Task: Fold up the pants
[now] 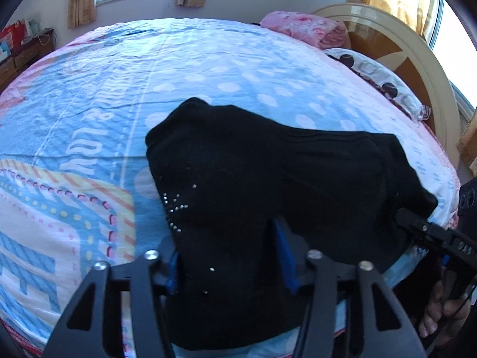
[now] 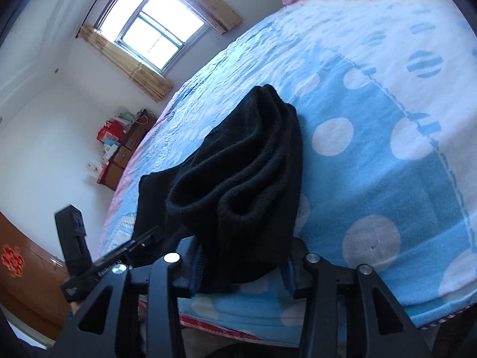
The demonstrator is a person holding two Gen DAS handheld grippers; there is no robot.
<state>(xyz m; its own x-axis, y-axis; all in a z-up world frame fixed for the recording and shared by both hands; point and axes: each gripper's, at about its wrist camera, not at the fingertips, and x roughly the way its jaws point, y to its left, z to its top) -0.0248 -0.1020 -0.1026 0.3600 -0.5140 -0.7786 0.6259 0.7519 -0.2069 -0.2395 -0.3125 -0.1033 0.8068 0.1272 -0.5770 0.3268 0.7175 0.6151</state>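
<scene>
The black knit pants (image 1: 268, 179) lie bunched on the blue patterned bed sheet (image 1: 104, 104) near the bed's front edge, with small silver studs on one side. My left gripper (image 1: 229, 256) has its fingers spread, with the fabric lying between them. My right gripper (image 2: 241, 265) also has its fingers spread around the ribbed cuff end of the pants (image 2: 247, 185), which stands up in folds. The right gripper's tip shows in the left wrist view (image 1: 417, 223) at the pants' right end. The left gripper shows in the right wrist view (image 2: 134, 244) at the far end of the pants.
A pink quilt (image 1: 304, 26) and a spotted pillow (image 1: 378, 80) lie by the curved headboard (image 1: 417, 68) at the right. A wooden dresser (image 1: 21, 56) with boxes stands by the wall beyond the bed. Windows (image 2: 155, 26) with curtains are behind.
</scene>
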